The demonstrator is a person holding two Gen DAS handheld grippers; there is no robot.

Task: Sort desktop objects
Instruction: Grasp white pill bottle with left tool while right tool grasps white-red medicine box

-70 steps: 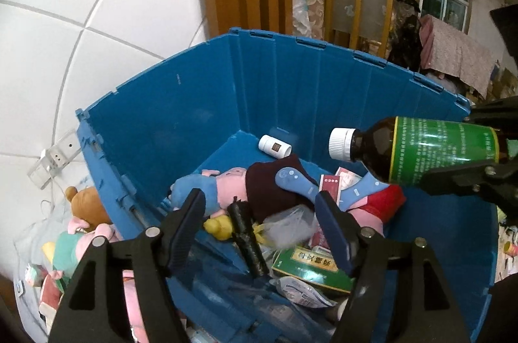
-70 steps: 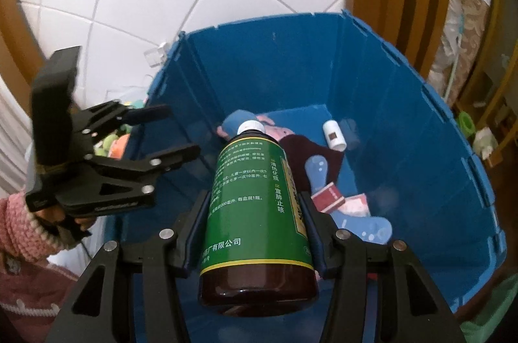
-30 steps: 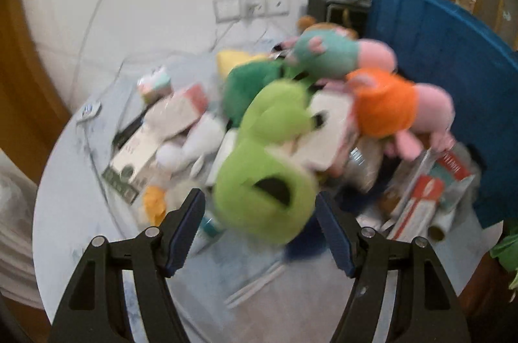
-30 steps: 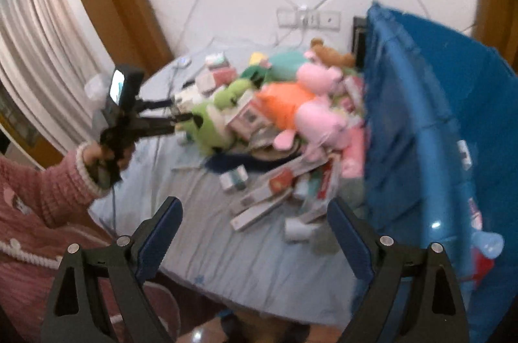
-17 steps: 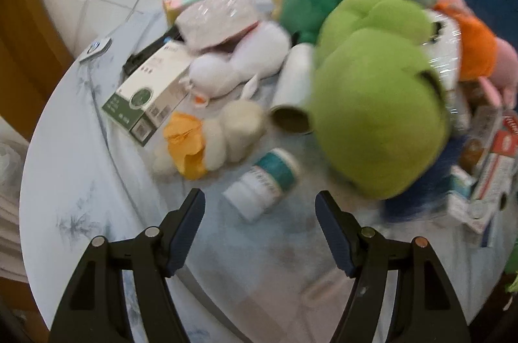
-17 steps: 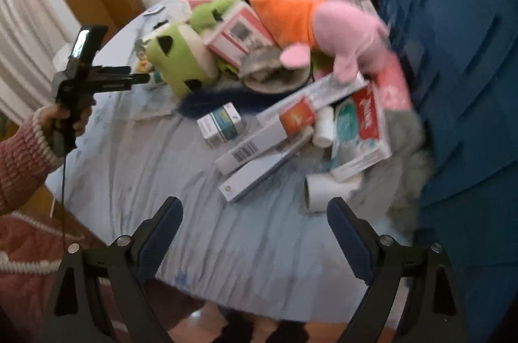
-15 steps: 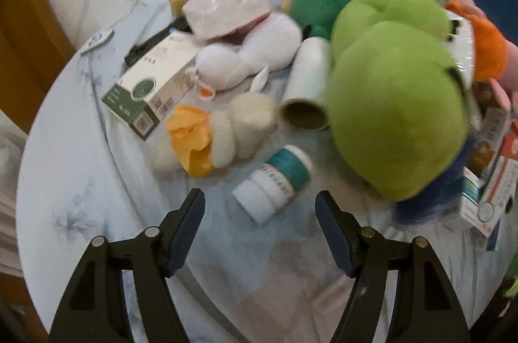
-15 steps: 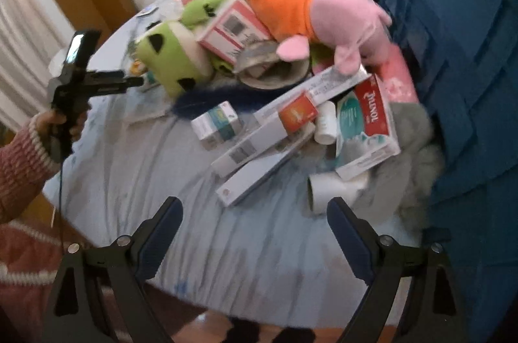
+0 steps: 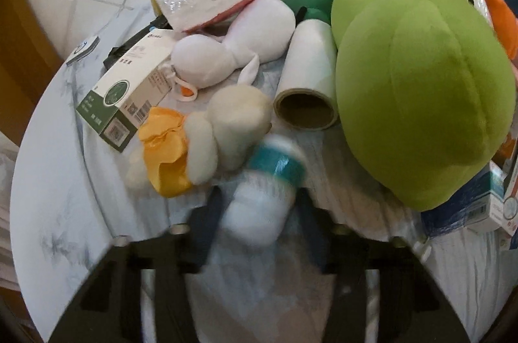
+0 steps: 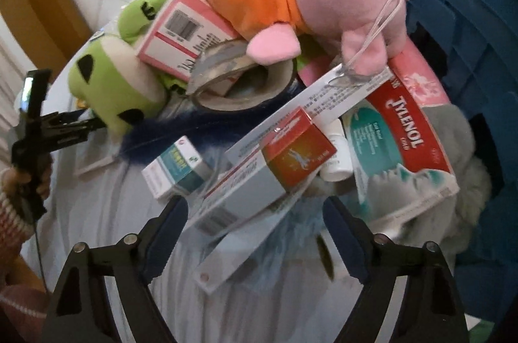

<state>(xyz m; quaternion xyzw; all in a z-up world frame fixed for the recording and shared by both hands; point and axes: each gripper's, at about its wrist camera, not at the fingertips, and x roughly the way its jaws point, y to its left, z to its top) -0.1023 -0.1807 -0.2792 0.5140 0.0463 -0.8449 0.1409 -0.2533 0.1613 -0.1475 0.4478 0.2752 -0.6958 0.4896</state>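
While its jaws are closing, the left gripper [image 9: 259,213] has a white pill bottle with a teal band [image 9: 265,187] between its fingers; motion blur hides whether the pads already press on it. Just beyond the bottle, up and to the left of the fingers, lies a cream plush toy with an orange bow [image 9: 197,145], and directly ahead sits a white roll with a cardboard core [image 9: 307,84]. A large green plush [image 9: 417,74] fills the right side ahead, and a green-and-white carton [image 9: 129,97] lies to the far left on the pale tablecloth [image 9: 64,213]. The right gripper [image 10: 255,233] is spread wide, its jaws closing slightly with no pad contact; the near end of a long grey-and-red carton [image 10: 259,177] reaches between its fingertips. A Tylenol box [image 10: 398,148] lies ahead to the right, a small teal-and-white box [image 10: 176,168] ahead to the left, and a blue crate [image 10: 469,19] stands at far right.
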